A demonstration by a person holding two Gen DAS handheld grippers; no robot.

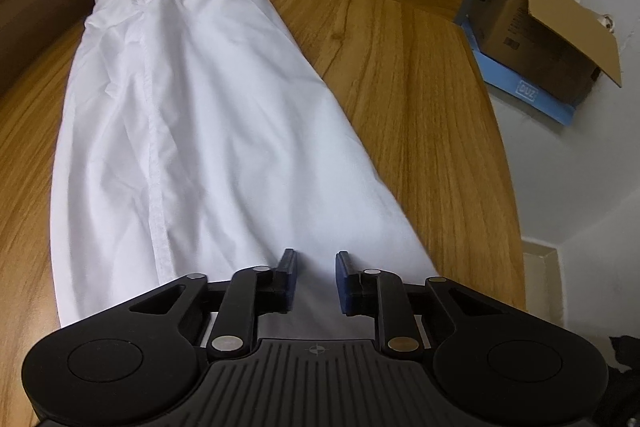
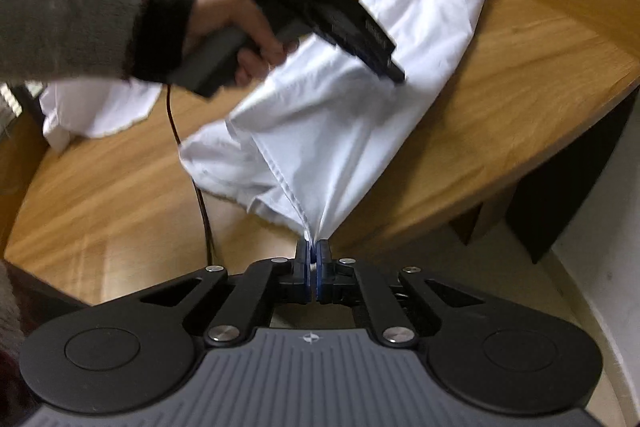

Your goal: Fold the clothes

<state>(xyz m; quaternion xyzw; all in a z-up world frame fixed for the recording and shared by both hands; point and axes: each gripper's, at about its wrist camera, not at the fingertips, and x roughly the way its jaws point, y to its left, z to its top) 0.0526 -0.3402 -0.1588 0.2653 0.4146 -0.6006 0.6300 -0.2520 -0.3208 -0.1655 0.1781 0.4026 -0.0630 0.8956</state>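
Note:
A white garment (image 1: 192, 115) lies lengthwise on the wooden table (image 1: 420, 87), collar end at the far side. My left gripper (image 1: 316, 263) hovers over its near end, blue pads apart and only flat cloth showing in the gap. In the right wrist view the same garment (image 2: 320, 131) is pulled up into a taut peak at its near hem corner. That corner is pinched by my right gripper (image 2: 313, 251), which is shut on it near the table edge. A hand in a grey sleeve (image 2: 60, 23) holds the left gripper (image 2: 394, 73) over the garment's middle.
A second white cloth (image 2: 100, 111) lies at the table's left. A dark cable (image 2: 200, 195) runs across the wood (image 2: 500, 67) beside the garment. Off the table's right edge, an open cardboard box (image 1: 536, 39) sits on a blue box (image 1: 524, 87).

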